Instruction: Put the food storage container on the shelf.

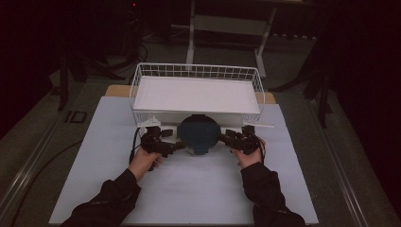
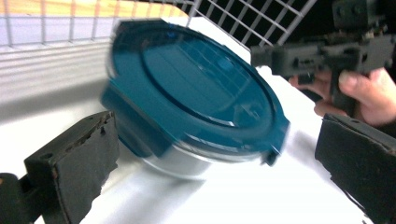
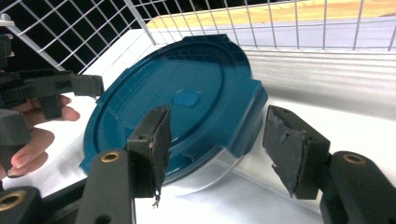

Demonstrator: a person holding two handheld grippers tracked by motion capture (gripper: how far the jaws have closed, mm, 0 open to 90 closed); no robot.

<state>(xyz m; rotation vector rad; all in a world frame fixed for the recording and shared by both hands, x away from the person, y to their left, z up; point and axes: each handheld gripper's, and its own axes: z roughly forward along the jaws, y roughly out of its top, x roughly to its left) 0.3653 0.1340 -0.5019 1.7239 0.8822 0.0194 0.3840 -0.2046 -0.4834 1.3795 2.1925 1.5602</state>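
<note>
A round clear container with a dark teal lid (image 1: 199, 134) sits on the white mat just in front of the wire basket (image 1: 142, 75). My left gripper (image 1: 179, 146) is at its left side, my right gripper (image 1: 221, 137) at its right side. In the left gripper view the container (image 2: 187, 88) looks blurred and lies ahead of my left gripper (image 2: 217, 161), whose jaws stand wide apart without touching it. In the right gripper view the lid's side clip (image 3: 247, 121) lies between the jaws of my right gripper (image 3: 217, 149), which stand apart.
The white wire basket (image 3: 299, 28) stands at the back of the mat with a flat white board (image 1: 196, 94) inside it. A light mat (image 1: 189, 194) covers the table. Dark floor and table legs (image 1: 191, 33) lie beyond.
</note>
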